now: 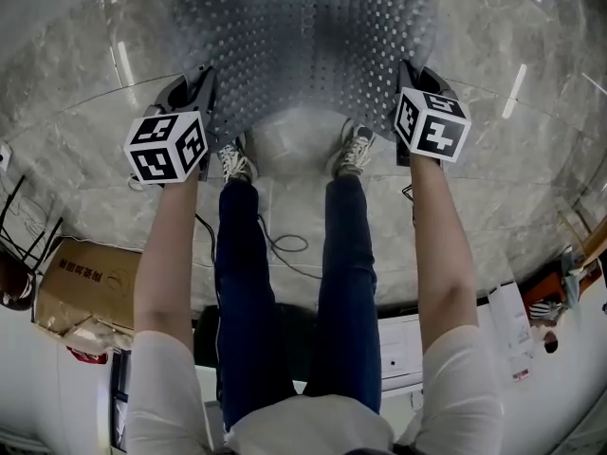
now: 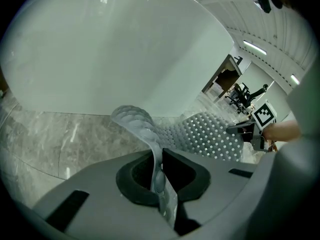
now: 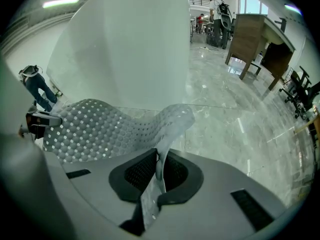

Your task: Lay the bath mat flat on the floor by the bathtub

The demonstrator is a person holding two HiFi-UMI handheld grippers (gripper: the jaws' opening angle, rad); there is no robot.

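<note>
Surroundings: grey marble floor (image 1: 531, 159), with the white bathtub wall (image 2: 125, 59) rising directly beyond the work area. Behind the person's shoes (image 1: 237, 162), a black cable (image 1: 285, 245) loops on the floor. A cardboard box (image 1: 81, 282) sits further back on the left. Both lie well apart from the bath mat (image 1: 303, 45). A wooden desk (image 3: 255, 41) and office chairs (image 2: 245, 95) stand far back in the room.

Bath mat: grey and perforated, stretched between both grippers just ahead of the shoes, beside the tub. Left gripper (image 1: 199, 83): jaws pressed together on the mat's left corner, which curls up past them. Right gripper (image 1: 410, 74): jaws likewise pinching the right corner.

Limits: the mat's far edge runs to the top of the head view and is hard to trace there. Whether its middle touches the floor cannot be determined. The near edge bows upward between the shoes. A small figure at the left rim of the right gripper view is too distorted to identify.
</note>
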